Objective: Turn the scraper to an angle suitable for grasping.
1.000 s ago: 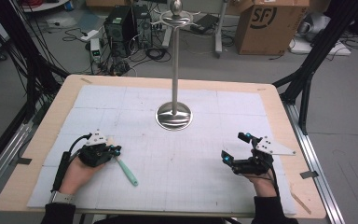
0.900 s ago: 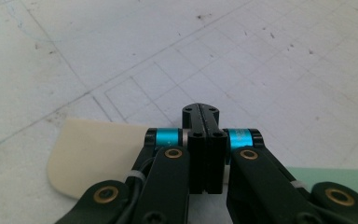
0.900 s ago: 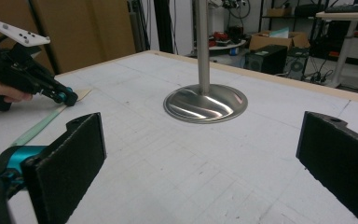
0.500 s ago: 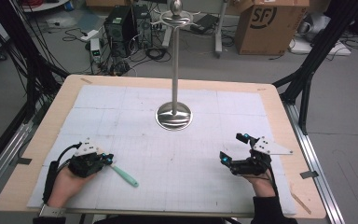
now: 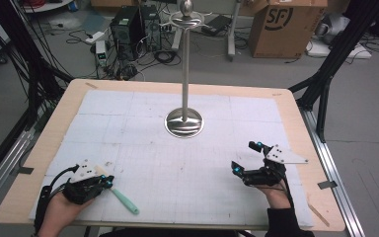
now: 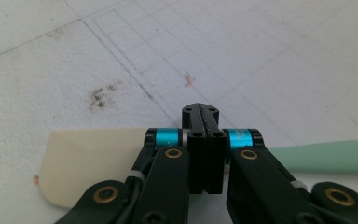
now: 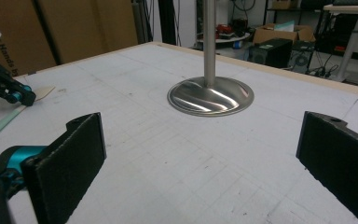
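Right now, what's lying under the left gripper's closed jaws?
Under the left gripper lies a spatula on the white mat: cream blade one side, mint handle the other. Its middle is covered by the gripper.

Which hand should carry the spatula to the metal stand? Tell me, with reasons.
Left. The left gripper already has its jaws shut on the spatula; the right gripper sits open and apart from it, across the table.
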Available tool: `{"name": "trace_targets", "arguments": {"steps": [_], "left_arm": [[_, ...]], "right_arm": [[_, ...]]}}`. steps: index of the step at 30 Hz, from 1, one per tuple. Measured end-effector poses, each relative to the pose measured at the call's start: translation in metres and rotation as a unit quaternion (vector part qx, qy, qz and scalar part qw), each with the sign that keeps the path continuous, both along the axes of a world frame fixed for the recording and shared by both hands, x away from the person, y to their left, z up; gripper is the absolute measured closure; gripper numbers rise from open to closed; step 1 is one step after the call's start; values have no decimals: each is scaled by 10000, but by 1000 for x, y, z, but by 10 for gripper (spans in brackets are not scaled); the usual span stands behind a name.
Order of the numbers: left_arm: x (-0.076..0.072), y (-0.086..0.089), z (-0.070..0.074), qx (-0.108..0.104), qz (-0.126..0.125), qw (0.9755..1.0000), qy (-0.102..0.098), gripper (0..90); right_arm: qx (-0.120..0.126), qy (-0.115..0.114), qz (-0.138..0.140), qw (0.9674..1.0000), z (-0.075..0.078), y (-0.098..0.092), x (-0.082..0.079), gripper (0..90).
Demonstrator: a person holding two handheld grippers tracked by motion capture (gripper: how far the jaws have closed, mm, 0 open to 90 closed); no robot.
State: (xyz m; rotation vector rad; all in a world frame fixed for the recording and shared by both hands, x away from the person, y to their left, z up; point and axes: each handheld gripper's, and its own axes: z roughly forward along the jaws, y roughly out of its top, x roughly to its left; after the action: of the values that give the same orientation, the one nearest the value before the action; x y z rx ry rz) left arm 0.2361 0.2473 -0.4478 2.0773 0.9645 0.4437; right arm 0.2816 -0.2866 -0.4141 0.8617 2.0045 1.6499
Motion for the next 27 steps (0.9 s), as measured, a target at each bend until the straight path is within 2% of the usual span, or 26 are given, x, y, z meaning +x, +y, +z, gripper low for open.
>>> {"name": "trace_targets", "arguments": {"steps": [4, 6, 10, 11, 14, 18, 24, 27], "left_arm": [[-4, -1, 2, 2, 22, 9999, -98, 900], [-8, -3, 6, -129, -54, 9997, -197, 900], [-24, -4, 13, -213, -237, 9990, -311, 900], [-24, -4, 13, -213, -237, 9990, -311, 899], [-41, -5, 9, -211, -385, 9986, -281, 899], [-49, -9, 5, -175, -601, 9979, -179, 899], [-49, -18, 0, -145, -776, 9969, -58, 899], [-47, -22, -1, -127, -791, 9968, -82, 898]], "right_arm": [[8, 0, -25, 10000, 0, 0, 0, 3], [-10, -11, -7, 10000, 0, 0, 0, 3], [26, -36, -34, 10000, 1, -2, 0, 3], [45, -29, -33, 10000, 1, -2, 0, 3], [42, 1, -49, 10000, 0, -2, 0, 3], [-11, 15, -4, 10000, 0, 1, 0, 3], [20, -6, -18, 10000, 0, 1, 0, 3], [22, 0, -11, 10000, 0, 0, 0, 3]]}}
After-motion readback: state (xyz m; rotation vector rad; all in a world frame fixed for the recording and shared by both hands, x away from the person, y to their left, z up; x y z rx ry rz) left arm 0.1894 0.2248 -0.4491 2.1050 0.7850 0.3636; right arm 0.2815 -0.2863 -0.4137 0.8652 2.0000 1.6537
